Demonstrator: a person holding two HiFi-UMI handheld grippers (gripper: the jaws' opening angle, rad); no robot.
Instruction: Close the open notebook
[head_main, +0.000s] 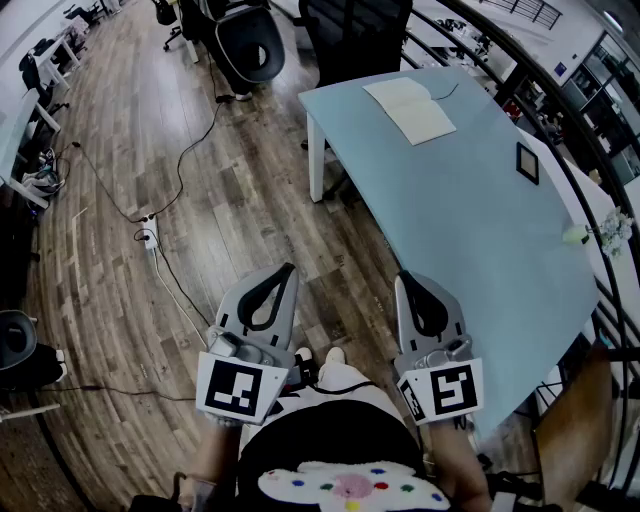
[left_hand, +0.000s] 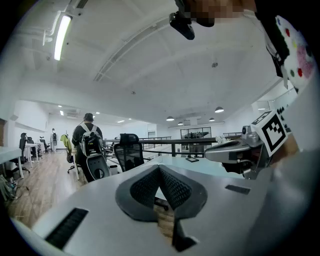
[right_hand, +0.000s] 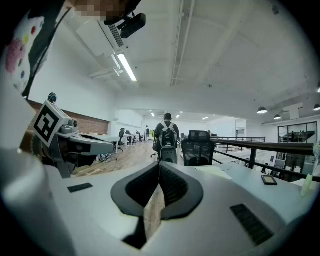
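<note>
An open notebook (head_main: 410, 108) with cream pages lies near the far end of the pale blue table (head_main: 470, 210); a thin pen or cord rests by its right page. In the right gripper view the notebook (right_hand: 216, 171) shows as a pale sheet beyond the jaws. My left gripper (head_main: 290, 268) hangs over the wooden floor, left of the table, jaws together and holding nothing. My right gripper (head_main: 400, 277) sits at the table's near left edge, jaws also together and holding nothing. Both are far short of the notebook. In their own views each gripper, left (left_hand: 160, 167) and right (right_hand: 159, 163), points roughly level.
A small dark framed tablet (head_main: 527, 162) lies on the table's right side. A small vase of flowers (head_main: 600, 232) stands at the right edge by a black railing. Black office chairs (head_main: 355, 35) stand beyond the table. Cables and a power strip (head_main: 148, 236) cross the floor. A person with a backpack (right_hand: 166, 132) stands farther off.
</note>
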